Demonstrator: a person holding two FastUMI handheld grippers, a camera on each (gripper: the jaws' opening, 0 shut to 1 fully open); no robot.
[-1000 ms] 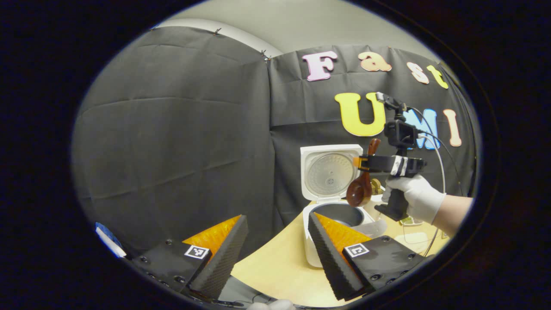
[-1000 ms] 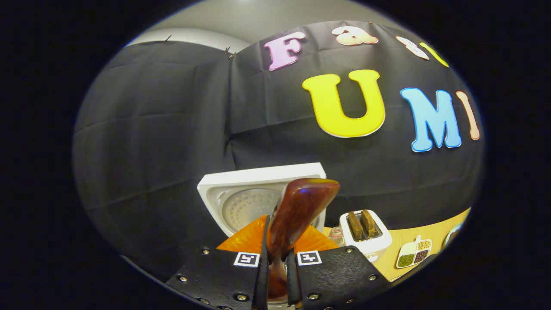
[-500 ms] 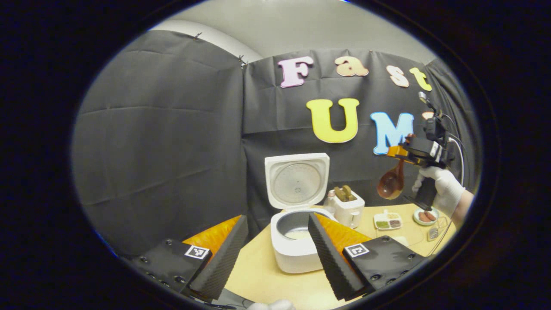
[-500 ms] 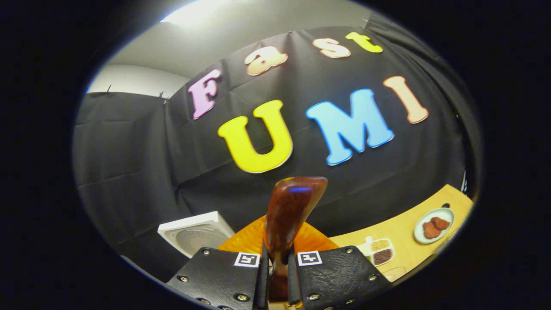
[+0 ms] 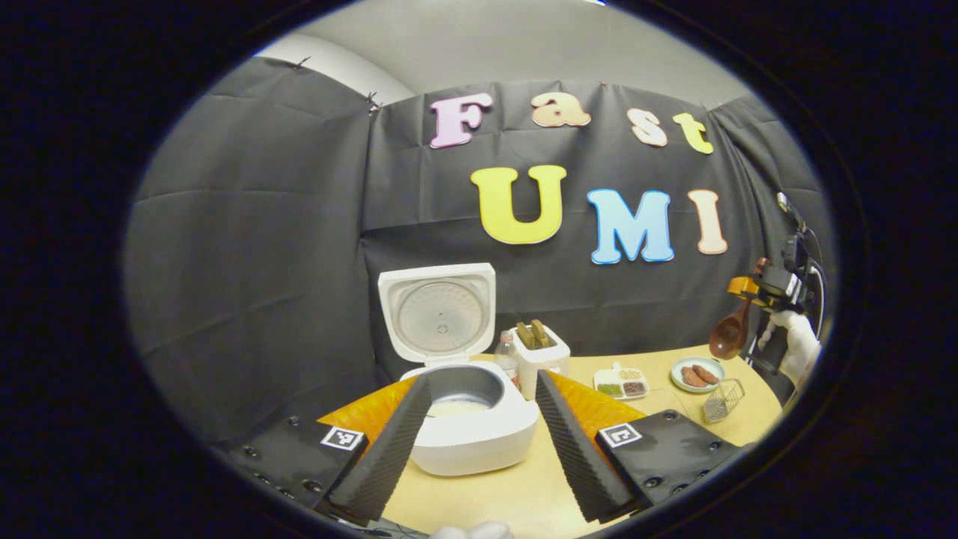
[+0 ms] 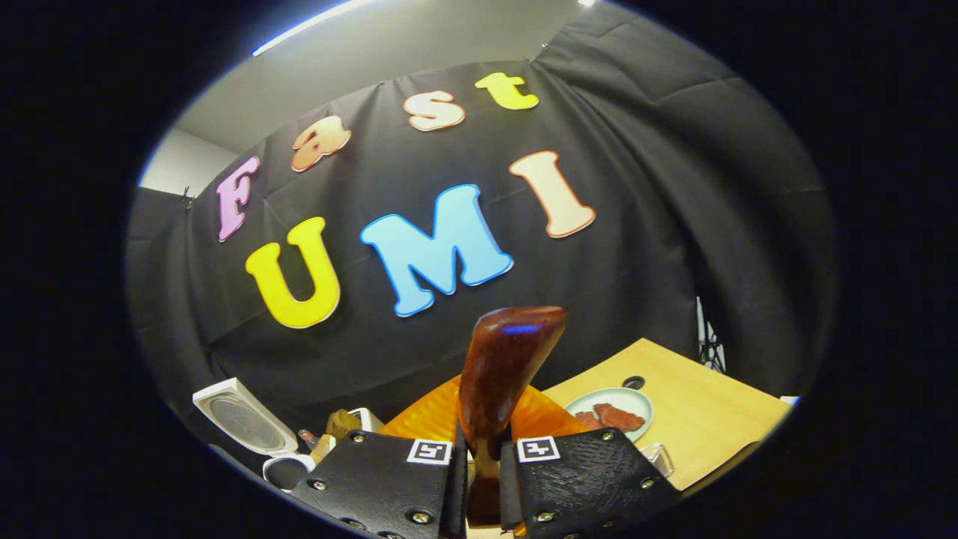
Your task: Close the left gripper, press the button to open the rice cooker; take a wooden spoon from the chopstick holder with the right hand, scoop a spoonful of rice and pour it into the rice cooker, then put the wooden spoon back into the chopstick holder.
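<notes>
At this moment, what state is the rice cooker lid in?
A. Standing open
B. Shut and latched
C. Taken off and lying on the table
A: in the left gripper view the rice cooker lid stands upright behind the open pot.

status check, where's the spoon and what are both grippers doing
Right gripper shut on wooden spoon, held in the air above the table's right end. Left gripper open, empty, facing the open rice cooker. Chopstick holder unobstructed.
</notes>
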